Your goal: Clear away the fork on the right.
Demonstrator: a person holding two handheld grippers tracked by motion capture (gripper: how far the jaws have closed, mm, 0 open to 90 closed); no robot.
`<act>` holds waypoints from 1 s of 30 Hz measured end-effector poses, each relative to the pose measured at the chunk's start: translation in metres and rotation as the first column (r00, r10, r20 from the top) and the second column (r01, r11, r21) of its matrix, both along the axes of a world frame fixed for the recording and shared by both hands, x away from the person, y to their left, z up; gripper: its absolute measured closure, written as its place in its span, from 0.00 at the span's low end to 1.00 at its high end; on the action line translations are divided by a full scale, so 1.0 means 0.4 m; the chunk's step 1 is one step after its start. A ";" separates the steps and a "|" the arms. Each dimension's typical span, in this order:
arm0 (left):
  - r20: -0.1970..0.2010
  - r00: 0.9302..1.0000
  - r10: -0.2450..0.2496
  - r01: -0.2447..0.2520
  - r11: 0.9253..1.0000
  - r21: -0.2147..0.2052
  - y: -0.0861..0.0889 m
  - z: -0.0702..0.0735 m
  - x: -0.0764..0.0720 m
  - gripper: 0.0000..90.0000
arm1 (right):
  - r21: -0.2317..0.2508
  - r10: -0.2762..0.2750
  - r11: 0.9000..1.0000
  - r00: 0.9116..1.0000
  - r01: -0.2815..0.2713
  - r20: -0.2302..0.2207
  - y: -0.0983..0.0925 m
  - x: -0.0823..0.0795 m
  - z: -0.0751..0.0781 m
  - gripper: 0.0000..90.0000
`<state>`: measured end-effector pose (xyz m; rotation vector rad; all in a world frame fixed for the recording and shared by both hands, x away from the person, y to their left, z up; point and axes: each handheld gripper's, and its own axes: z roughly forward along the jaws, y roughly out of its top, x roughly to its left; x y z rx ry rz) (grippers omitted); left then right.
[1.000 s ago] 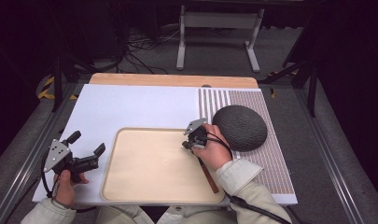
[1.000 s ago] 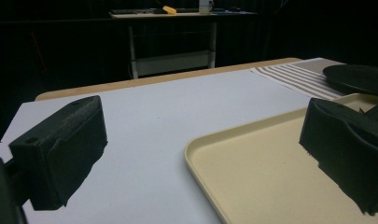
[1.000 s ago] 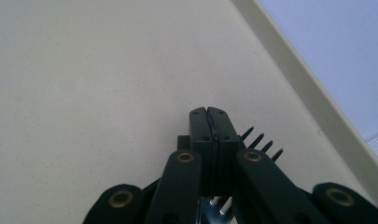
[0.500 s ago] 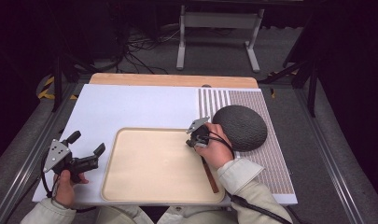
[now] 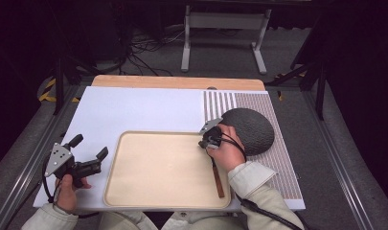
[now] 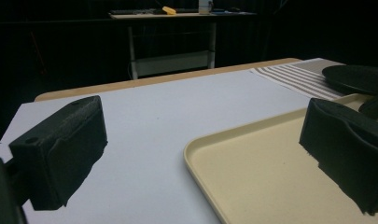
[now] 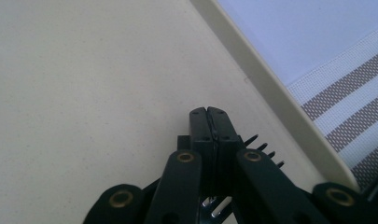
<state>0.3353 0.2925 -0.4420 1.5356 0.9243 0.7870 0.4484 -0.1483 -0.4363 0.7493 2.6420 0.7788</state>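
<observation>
A beige tray [image 5: 153,167] lies on a white mat [image 5: 143,110]. My right gripper [image 5: 202,143] is low over the tray's far right corner, its jaws pressed together [image 7: 207,113]. A fork lies under it: metal tines [image 7: 263,145] stick out beside the jaws, and its brown handle [image 5: 217,178] runs back along the tray's right side. Whether the jaws pinch the fork is hidden. My left gripper [image 5: 91,146] hovers over the mat left of the tray, wide open [image 6: 203,119] and empty.
A dark grey domed round piece [image 5: 251,129] rests on a striped placemat [image 5: 278,163] right of the tray. A wooden table edge [image 5: 177,82] runs along the far side. Beyond it stand a metal frame and cables on the floor.
My right gripper has shifted slightly to the right toward the tray's corner. The left gripper and the fork handle have stayed where they were.
</observation>
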 end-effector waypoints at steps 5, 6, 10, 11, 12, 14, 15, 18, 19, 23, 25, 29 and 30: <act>0.000 1.000 0.000 0.000 1.000 0.000 0.000 0.000 0.000 0.01 | -0.004 -0.019 1.000 1.000 0.019 0.003 -0.011 0.002 0.000 1.00; 0.000 1.000 0.000 0.000 1.000 0.000 0.000 0.000 0.000 0.01 | -0.005 -0.022 1.000 1.000 0.022 0.002 -0.016 0.002 0.000 1.00; -0.001 1.000 0.000 0.000 1.000 0.000 -0.001 0.000 0.000 0.01 | -0.006 -0.044 0.999 0.999 0.044 0.001 -0.029 0.004 0.001 1.00; -0.001 1.000 0.000 0.000 1.000 0.000 -0.001 0.000 0.000 0.01 | -0.006 -0.044 0.999 0.999 0.044 0.001 -0.029 0.004 0.001 1.00; -0.001 1.000 0.000 0.000 1.000 0.000 -0.001 0.000 0.000 0.01 | -0.010 -0.051 0.999 0.999 0.051 0.002 -0.032 0.004 0.002 1.00; -0.001 1.000 0.000 0.000 1.000 0.000 -0.001 0.000 0.000 0.01 | -0.008 -0.058 0.998 0.998 0.058 0.003 -0.038 0.005 0.002 1.00; -0.001 1.000 -0.001 0.001 1.000 0.001 -0.001 0.000 0.000 0.01 | -0.005 -0.058 0.998 0.998 0.058 0.000 -0.040 0.006 0.001 1.00; -0.001 1.000 -0.001 0.001 1.000 0.001 -0.001 0.001 0.000 0.01 | -0.006 -0.069 0.998 0.998 0.069 0.004 -0.046 0.006 0.002 1.00; -0.001 1.000 -0.001 0.001 1.000 0.001 -0.001 0.001 0.000 0.01 | -0.008 -0.069 0.998 0.998 0.069 0.003 -0.048 0.006 0.002 1.00; -0.002 1.000 -0.002 0.002 1.000 0.001 -0.002 0.000 0.001 0.01 | -0.009 -0.077 0.997 0.997 0.077 0.003 -0.054 0.007 0.002 1.00; -0.002 1.000 -0.002 0.002 1.000 0.002 -0.002 0.000 0.001 0.01 | -0.007 -0.082 0.997 0.997 0.082 0.002 -0.057 0.008 0.003 1.00; -0.003 1.000 -0.002 0.002 1.000 0.002 -0.002 0.000 0.001 0.01 | -0.007 -0.083 0.997 0.997 0.083 0.004 -0.060 0.008 0.005 1.00; -0.003 1.000 -0.002 0.002 1.000 0.002 -0.002 0.000 0.001 0.01 | -0.003 -0.084 0.996 0.996 0.084 0.008 -0.061 0.008 0.008 1.00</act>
